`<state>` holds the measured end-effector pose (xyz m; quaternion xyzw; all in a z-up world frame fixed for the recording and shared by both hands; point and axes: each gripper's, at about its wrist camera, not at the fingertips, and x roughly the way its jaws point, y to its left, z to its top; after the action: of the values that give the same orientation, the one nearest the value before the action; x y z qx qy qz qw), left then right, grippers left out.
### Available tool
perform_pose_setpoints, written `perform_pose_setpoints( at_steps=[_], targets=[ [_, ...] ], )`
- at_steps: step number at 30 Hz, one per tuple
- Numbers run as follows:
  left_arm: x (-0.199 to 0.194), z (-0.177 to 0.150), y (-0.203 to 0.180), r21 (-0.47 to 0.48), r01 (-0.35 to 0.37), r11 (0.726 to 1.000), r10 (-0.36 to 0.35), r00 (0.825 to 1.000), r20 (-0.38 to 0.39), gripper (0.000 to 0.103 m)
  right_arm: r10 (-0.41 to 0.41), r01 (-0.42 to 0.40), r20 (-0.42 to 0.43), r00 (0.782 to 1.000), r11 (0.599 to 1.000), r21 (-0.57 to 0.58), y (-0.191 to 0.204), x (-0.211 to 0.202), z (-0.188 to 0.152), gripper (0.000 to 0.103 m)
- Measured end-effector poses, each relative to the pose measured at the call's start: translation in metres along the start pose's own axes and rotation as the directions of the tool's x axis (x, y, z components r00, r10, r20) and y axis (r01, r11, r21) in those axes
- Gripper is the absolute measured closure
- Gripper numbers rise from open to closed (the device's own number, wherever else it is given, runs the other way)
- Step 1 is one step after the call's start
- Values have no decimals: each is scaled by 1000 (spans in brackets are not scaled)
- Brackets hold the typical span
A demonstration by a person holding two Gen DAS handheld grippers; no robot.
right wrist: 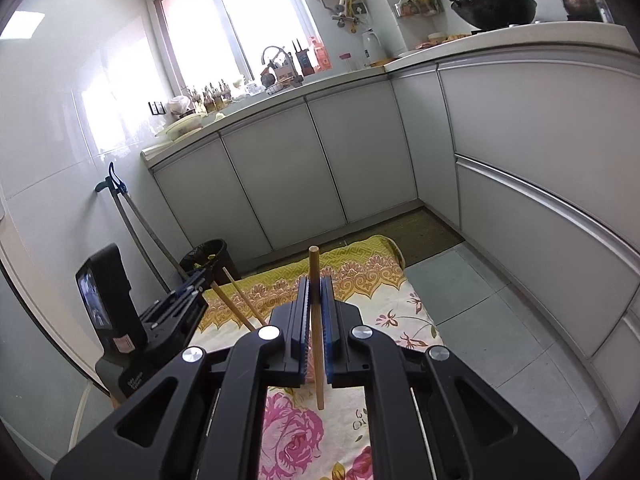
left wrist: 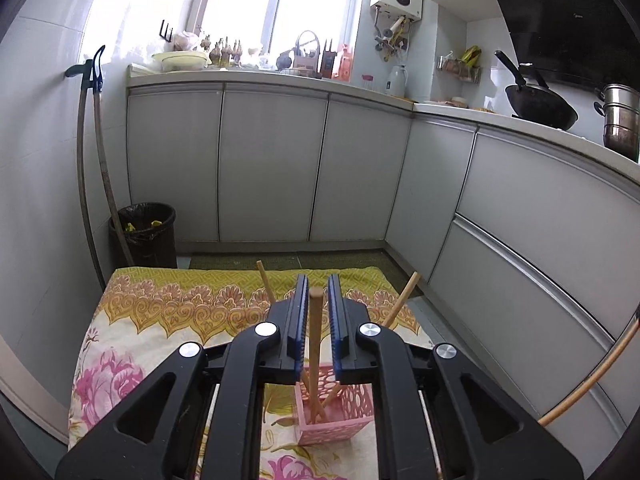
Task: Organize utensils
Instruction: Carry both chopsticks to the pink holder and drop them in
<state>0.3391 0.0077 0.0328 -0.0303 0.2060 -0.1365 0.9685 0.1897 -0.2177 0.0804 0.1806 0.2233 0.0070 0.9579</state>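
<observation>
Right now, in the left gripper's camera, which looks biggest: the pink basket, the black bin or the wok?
1. Pink basket, though nearness inflates it.
2. Black bin.
3. Wok, close to the bin in apparent size, so that order is unsure.

The floral cloth (left wrist: 168,320) covering the surface carries a yellow key-pattern band at its far edge, then a row of orange scalloped scrollwork, then a cream ground with large pink roses and olive leaves. The pink plastic lattice holder (left wrist: 332,412) has walls pierced with oval openings. The wooden chopsticks (left wrist: 315,344) are pale tan. Both grippers are black with silver round bolts; the left gripper (left wrist: 318,304) and the right gripper (right wrist: 317,304) have blue ribbed pads on their jaws. The cabinet doors (left wrist: 272,164) are plain light grey. The bin (left wrist: 144,232) is black, the wok (left wrist: 542,106) black too.
</observation>
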Motion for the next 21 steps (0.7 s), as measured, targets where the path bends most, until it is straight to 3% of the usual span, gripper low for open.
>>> perform_pose_setpoints(
  at_steps=[4,10,15,21],
  targets=[
    [-27,3,10,-27,4,1000,-3,999,41,72,31,-32,32,999,999,16,8,6,9,97],
    [-103,1,34,-118,-13,993,30,989,143,55,52,-49,114,992,998,-34,41,32,31,97],
    [-137,-19,57,-164,-56,985,82,984,158,52,37,-31,126,991,999,-44,49,72,27,97],
    [-133,-26,73,-188,-65,980,89,989,121,52,-17,30,115,993,993,-118,54,114,-4,97]
  ],
)
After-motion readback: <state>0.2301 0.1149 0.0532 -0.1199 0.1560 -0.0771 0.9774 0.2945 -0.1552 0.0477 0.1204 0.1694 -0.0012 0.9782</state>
